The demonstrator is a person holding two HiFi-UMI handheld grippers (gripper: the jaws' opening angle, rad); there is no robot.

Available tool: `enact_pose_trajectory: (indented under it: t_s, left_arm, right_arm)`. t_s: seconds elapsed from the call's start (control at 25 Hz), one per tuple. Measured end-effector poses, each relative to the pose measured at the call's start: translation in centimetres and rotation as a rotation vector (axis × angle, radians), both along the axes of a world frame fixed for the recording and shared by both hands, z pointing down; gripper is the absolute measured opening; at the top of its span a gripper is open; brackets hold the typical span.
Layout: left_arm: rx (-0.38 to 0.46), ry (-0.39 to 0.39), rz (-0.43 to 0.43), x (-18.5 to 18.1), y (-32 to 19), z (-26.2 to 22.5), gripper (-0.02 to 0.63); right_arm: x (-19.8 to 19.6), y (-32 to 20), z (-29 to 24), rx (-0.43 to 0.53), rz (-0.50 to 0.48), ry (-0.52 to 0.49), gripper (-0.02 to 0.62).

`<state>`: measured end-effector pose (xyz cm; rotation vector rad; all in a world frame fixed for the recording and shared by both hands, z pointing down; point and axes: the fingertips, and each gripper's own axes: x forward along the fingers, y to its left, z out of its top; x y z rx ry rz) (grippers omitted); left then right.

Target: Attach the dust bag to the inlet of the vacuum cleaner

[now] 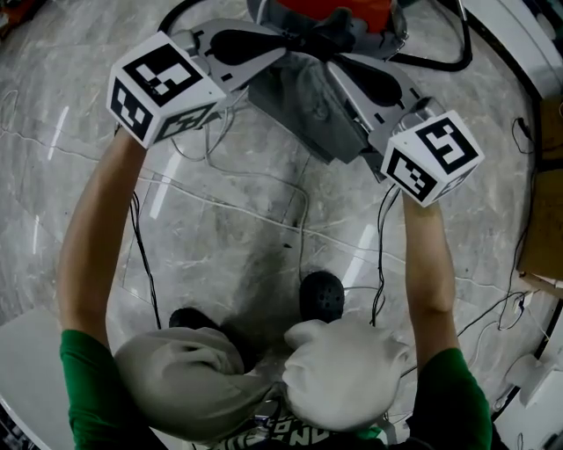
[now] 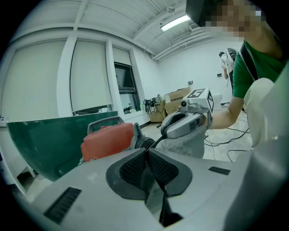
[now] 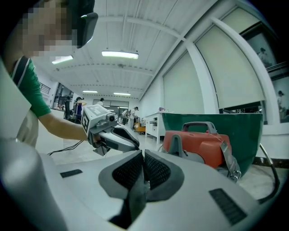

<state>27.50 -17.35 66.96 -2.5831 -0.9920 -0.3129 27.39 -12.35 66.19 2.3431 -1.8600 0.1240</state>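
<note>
STEP: both claws clamped shut on cloth, left gripper [image 1: 280, 46] and right gripper [image 1: 341, 68] holding the bag [image 1: 303, 101] spread, just short of the vacuum [image 1: 330, 10] at 12 o'clock | NEXT: likely square the bag mouth to the inlet and push on; inlet itself unclear | SURFACE: glossy stone floor [image 1: 220, 176], cables [image 1: 381, 264] trailing | ROOM: bright hall, green board [image 3: 212, 124] behind the vacuum

The head view is set above the person and aimed steeply down at the floor [image 1: 246, 228], with the left tool [image 1: 273, 48] and the right tool [image 1: 347, 75] caught near the upper edge. Each gripper view is mounted low behind its own jaws, is directed along them at close range, and is faced toward the opposite tool. The red vacuum cleaner [image 1: 334, 13] is shared by all three views; the grey dust bag [image 1: 303, 97] is shared by the head view and the left gripper view.
</note>
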Motion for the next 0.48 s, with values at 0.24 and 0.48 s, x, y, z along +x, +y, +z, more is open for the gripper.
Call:
enact_pose_trajectory:
  t_s: [0.24, 0.48]
  left_arm:
    - [0.015, 0.009, -0.002, 0.51, 0.23, -0.25, 0.020]
    - [0.012, 0.012, -0.013, 0.89, 0.09, -0.32, 0.023]
  right_arm:
    - [0.34, 0.21, 0.00, 0.027, -0.012, -0.014, 0.020]
    - [0.62, 0.10, -0.12, 0.042, -0.017, -0.020, 0.020]
